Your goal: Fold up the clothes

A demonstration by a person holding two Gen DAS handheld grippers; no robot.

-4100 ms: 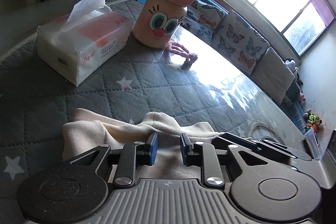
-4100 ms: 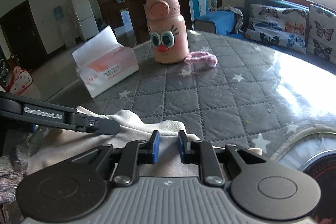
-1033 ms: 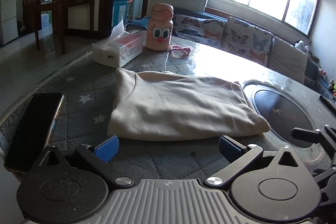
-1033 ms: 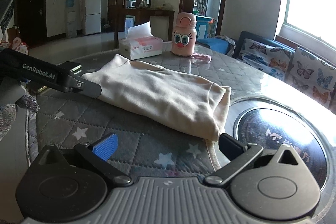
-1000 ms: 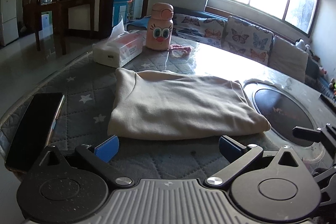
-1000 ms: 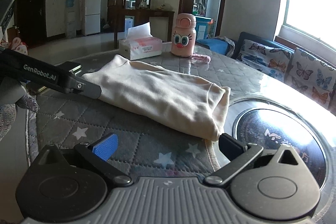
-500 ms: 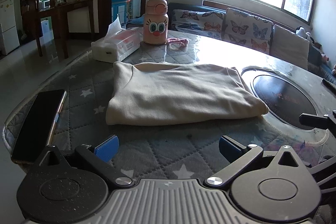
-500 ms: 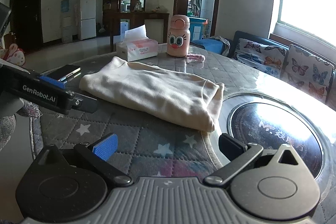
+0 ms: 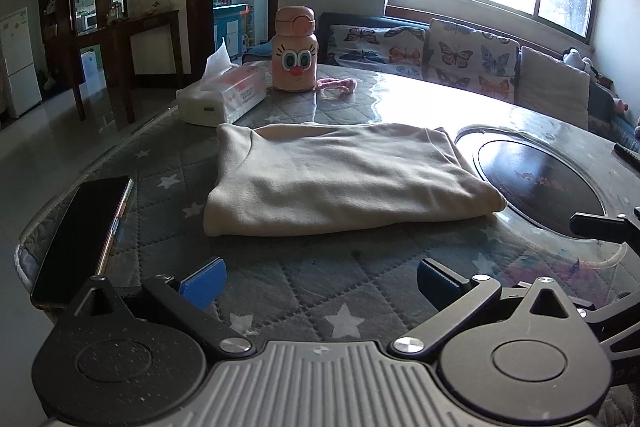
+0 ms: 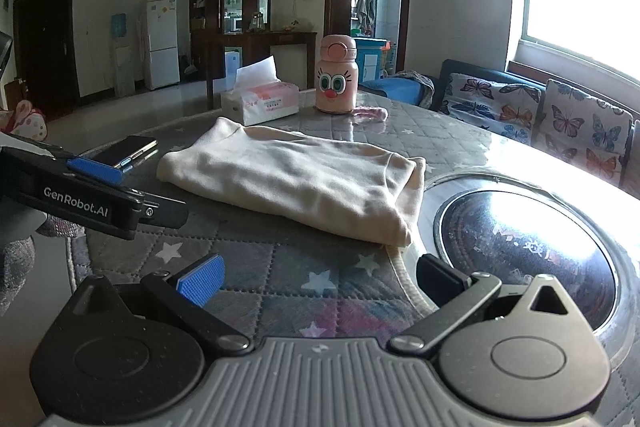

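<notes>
A cream garment lies folded into a flat rectangle on the grey quilted star-pattern table cover; it also shows in the right wrist view. My left gripper is open and empty, held back from the garment's near edge. My right gripper is open and empty, back from the garment's near right corner. The left gripper also shows from the side at the left of the right wrist view. A finger of the right gripper shows at the right of the left wrist view.
A black phone lies at the table's left edge. A tissue box, a pink cartoon-face bottle and a pink hair tie stand beyond the garment. A round dark glass inset lies right of it. A butterfly-cushion sofa lines the far side.
Both grippers, shut on the garment four seconds ago, are open and have drawn back from it. Over the last second they pulled back and lowered slightly; the garment has not moved.
</notes>
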